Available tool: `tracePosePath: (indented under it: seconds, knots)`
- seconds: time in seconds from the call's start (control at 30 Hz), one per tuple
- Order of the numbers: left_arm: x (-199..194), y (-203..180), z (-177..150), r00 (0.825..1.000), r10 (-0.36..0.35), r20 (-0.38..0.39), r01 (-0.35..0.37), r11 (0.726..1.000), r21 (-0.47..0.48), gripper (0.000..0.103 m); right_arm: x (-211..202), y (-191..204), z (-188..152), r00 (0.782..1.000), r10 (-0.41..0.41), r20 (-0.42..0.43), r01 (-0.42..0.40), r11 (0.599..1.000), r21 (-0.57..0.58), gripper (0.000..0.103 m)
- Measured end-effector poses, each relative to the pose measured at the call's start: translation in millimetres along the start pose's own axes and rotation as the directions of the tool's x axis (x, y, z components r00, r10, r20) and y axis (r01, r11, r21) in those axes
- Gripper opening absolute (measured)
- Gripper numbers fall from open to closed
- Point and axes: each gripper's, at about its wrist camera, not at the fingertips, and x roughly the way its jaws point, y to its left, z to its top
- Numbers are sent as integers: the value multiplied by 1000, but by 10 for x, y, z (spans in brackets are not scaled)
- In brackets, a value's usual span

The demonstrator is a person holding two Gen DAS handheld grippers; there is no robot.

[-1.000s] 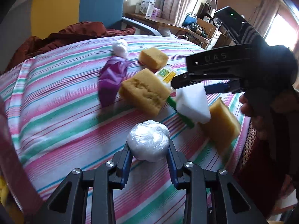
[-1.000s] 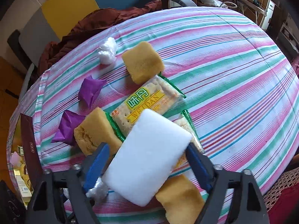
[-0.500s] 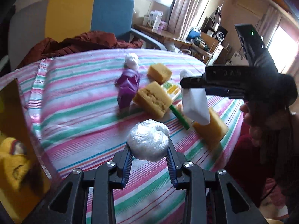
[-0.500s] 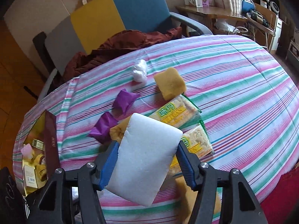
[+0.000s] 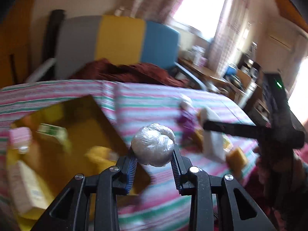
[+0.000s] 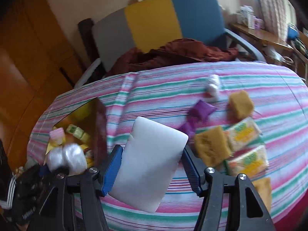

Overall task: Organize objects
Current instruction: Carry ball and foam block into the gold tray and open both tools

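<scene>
My left gripper [image 5: 154,150] is shut on a clear-wrapped white ball [image 5: 153,146], held in the air beside the open yellow-lined box [image 5: 84,127]. The ball also shows in the right wrist view [image 6: 66,158]. My right gripper [image 6: 152,165] is shut on a white foam sponge [image 6: 150,163], above the striped tablecloth [image 6: 173,88]; it also shows in the left wrist view [image 5: 213,146]. The box [image 6: 100,127] lies left of it, holding several small packets.
On the cloth to the right lie yellow sponges [image 6: 211,148], two cracker packs [image 6: 242,134], purple pouches [image 6: 201,109] and a small white wad [image 6: 212,85]. A chair with a dark red cloth [image 6: 173,53] stands behind the table. The left wrist view is blurred.
Both grippers have swung left toward the box, each keeping its object. The box has come fully into both views; the items on the cloth have slid to the right.
</scene>
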Motion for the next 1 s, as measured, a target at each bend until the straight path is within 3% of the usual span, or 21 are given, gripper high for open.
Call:
tracePosePath:
  seconds: [0.13, 0.4, 0.57, 0.7, 0.8, 0.87, 1.0]
  knots:
    - [-118, 447, 40, 993, 115, 37, -113, 992, -63, 34, 163, 472, 6, 997, 75, -23, -77, 993, -84, 62]
    - [-131, 1151, 55, 954, 298, 37, -292, 949, -122, 35, 436, 1359, -25, 980, 185, -74, -197, 950, -242, 63]
    - [-48, 1517, 0, 942, 336, -18, -333, 923, -194, 40, 618, 1756, -148, 975, 193, -113, -220, 917, -332, 67]
    - [-167, 1587, -136, 935, 355, -12, -349, 912, -216, 48, 736, 1931, -281, 971, 180, -155, -226, 902, -367, 69]
    - [-258, 1602, -229, 929, 370, -19, -364, 903, -229, 49, 765, 2021, -374, 976, 147, -158, -201, 890, -409, 73]
    - [-332, 1627, -289, 924, 381, -18, -373, 894, -249, 56, 750, 2080, -436, 982, 118, -145, -171, 882, -439, 77]
    - [-456, 1634, -392, 918, 396, -23, -386, 878, -282, 60, 725, 2162, -511, 991, 73, -113, -120, 865, -488, 82]
